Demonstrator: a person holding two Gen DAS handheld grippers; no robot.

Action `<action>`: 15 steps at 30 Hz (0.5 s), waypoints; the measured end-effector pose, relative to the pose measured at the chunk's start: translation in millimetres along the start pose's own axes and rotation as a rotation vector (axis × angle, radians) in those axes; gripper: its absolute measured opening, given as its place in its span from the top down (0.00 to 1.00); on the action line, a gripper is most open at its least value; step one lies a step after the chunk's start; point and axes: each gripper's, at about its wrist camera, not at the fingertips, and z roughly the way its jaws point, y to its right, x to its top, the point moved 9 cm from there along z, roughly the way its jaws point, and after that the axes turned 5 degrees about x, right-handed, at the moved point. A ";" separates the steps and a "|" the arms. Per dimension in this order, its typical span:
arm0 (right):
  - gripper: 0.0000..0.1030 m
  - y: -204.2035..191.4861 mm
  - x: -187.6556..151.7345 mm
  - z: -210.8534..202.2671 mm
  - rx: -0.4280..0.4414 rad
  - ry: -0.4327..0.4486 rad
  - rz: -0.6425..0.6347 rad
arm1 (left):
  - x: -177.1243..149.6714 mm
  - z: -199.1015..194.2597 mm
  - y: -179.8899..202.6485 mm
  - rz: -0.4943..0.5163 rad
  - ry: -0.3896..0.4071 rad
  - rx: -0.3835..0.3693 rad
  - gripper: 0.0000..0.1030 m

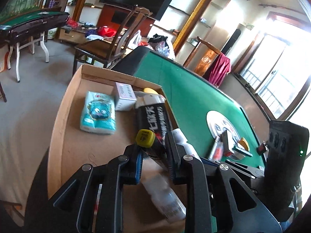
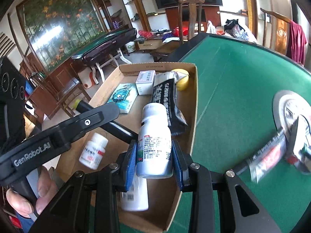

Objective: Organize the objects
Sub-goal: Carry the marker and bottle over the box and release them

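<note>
An open cardboard box [image 1: 64,120] [image 2: 194,101] sits on the corner of a green felt table [image 1: 186,89] [image 2: 237,89]. My left gripper [image 1: 154,154] [image 2: 111,114] hangs above the box, shut on a black marker [image 1: 156,149] [image 2: 120,129] whose yellow cap [image 1: 145,138] sticks out past the fingertips. Near the box's right wall, my right gripper [image 2: 153,161] is shut on an upright white bottle [image 2: 154,136] [image 1: 181,138] with a printed label and a silver base. A hand [image 2: 29,194] grips the left gripper's handle.
The box holds a teal tissue pack [image 1: 98,112] [image 2: 124,97], a small white carton [image 1: 124,95] [image 2: 144,82], a black pouch [image 1: 153,116] [image 2: 167,101], a yellow round thing [image 2: 182,79] and two loose white bottles [image 2: 93,151] [image 2: 134,196]. A tube [image 1: 216,149] and small items lie on the table's white disc [image 1: 215,120]. Wooden chairs stand beyond.
</note>
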 end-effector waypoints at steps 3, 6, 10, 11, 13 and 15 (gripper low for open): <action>0.67 -1.1 7.2 10.4 0.018 -0.017 0.000 | 8.0 10.3 -8.0 -0.002 -0.026 0.032 0.78; 0.67 0.6 12.1 19.4 0.032 -0.032 0.008 | 12.7 23.3 -18.9 -0.031 -0.063 0.050 0.77; 0.67 -1.1 13.7 29.3 0.031 -0.042 0.019 | 16.1 40.2 -31.6 -0.084 -0.111 0.070 0.76; 0.67 -0.3 14.3 30.3 0.032 -0.044 0.022 | 17.1 42.7 -32.8 -0.088 -0.118 0.077 0.76; 0.67 -1.5 13.6 32.1 0.049 -0.058 0.034 | 16.9 47.1 -34.4 -0.091 -0.139 0.115 0.76; 0.67 -3.7 12.6 34.3 0.066 -0.071 0.042 | 16.5 50.9 -34.1 -0.079 -0.154 0.143 0.76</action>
